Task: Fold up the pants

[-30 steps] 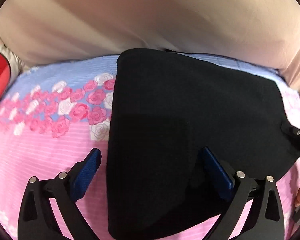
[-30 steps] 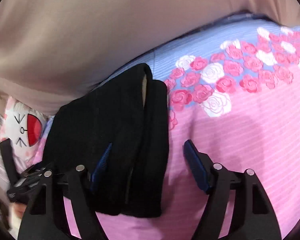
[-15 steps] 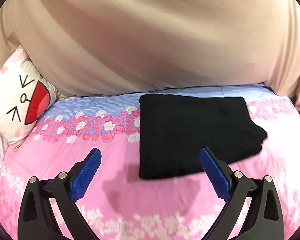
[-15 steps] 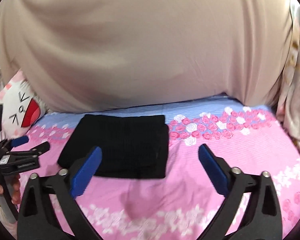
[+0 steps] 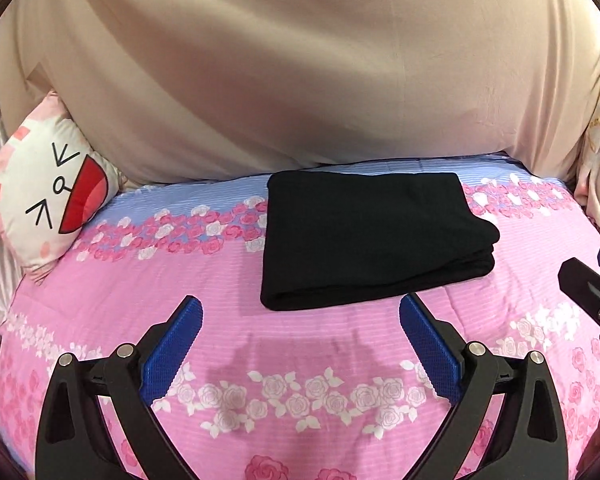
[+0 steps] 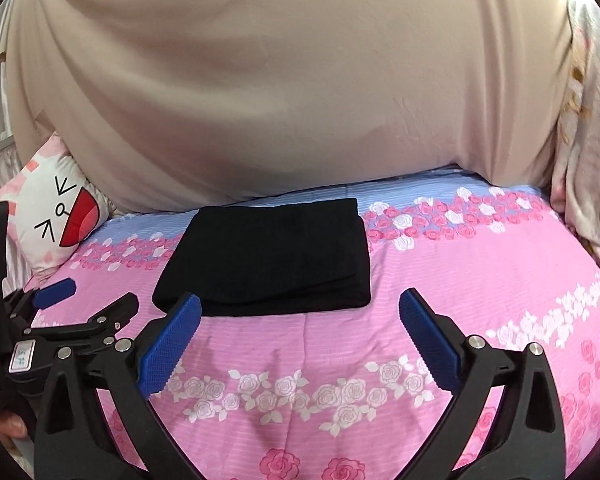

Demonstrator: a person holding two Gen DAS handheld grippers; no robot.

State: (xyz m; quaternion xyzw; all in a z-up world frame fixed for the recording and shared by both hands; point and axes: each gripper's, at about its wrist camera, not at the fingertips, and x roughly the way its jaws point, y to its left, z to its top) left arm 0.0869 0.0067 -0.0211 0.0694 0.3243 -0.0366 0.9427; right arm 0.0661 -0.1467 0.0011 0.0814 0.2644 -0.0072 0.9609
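- Pants [image 5: 364, 236] lie folded into a compact black rectangle on the pink rose-print bedspread [image 5: 228, 304], toward the far side near the beige drape [image 5: 300, 80], with the stacked layer edges showing along the near and right sides.
- My left gripper [image 5: 300, 344] hangs above the bedspread short of the bundle, its blue pads spread wide with nothing between them.
- My right gripper [image 6: 300, 340] is likewise clear of the cloth; its jaws have just been opening and now stand wide, empty.
- From the right wrist view the left gripper's tip [image 6: 56, 292] sits off to the left, apart from the pants, near the cat-face cushion [image 6: 56, 220].
- I judge the folding itself to be finished: both tools are off the garment and the bundle holds its shape without help.
- Its right corner looks slightly rounded and bulged, though the fisheye stretch may be exaggerating that.
- If anything remains, it calls for a light touch: press or nudge that corner square without dragging the top layer, since the soft stack would slide apart easily.
- Otherwise my next move needs only keeping both grippers away from the pile.
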